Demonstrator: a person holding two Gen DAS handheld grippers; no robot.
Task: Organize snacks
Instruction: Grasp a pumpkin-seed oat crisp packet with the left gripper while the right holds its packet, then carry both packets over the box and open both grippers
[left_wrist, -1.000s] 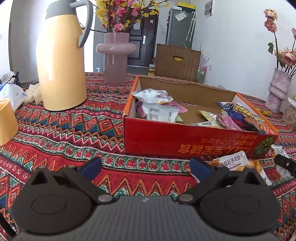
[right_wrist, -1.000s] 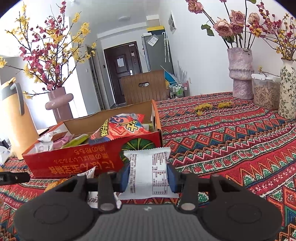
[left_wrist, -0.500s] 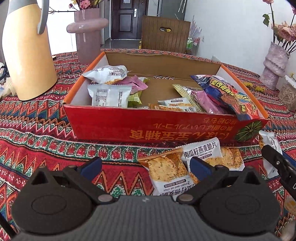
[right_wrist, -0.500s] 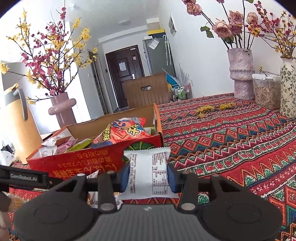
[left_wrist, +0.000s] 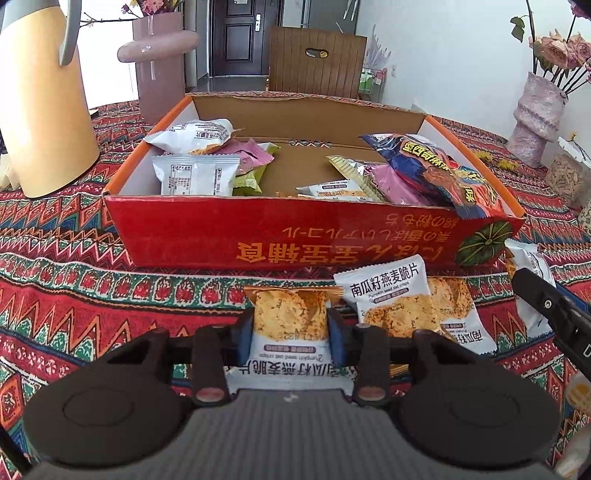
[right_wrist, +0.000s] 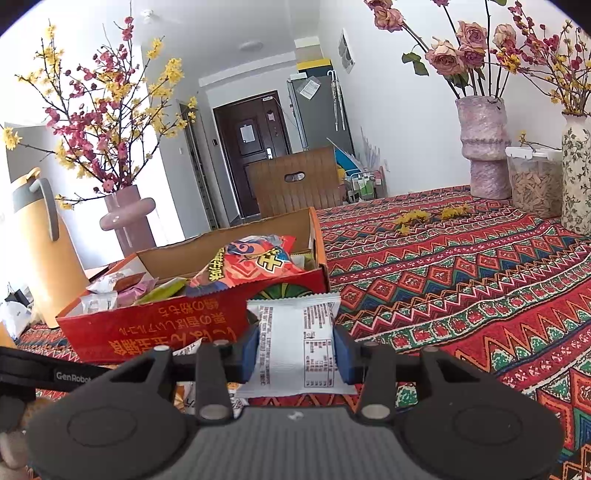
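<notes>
While its jaws are closing, the left gripper (left_wrist: 291, 328) has an oat crisp packet (left_wrist: 290, 328) between its blue pads, which already touch the packet's sides; the packet lies on the patterned tabletop (left_wrist: 92, 306) just in front of the red snack box (left_wrist: 295, 232). Beside it lies a second crisp packet (left_wrist: 391, 299). Clenched, the right gripper (right_wrist: 295, 352) holds a white snack packet (right_wrist: 295, 339) near the box's corner

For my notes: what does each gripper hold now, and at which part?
Left gripper: closing on an oat crisp packet, across its sides. Right gripper: shut on a white packet, sides too.
</notes>
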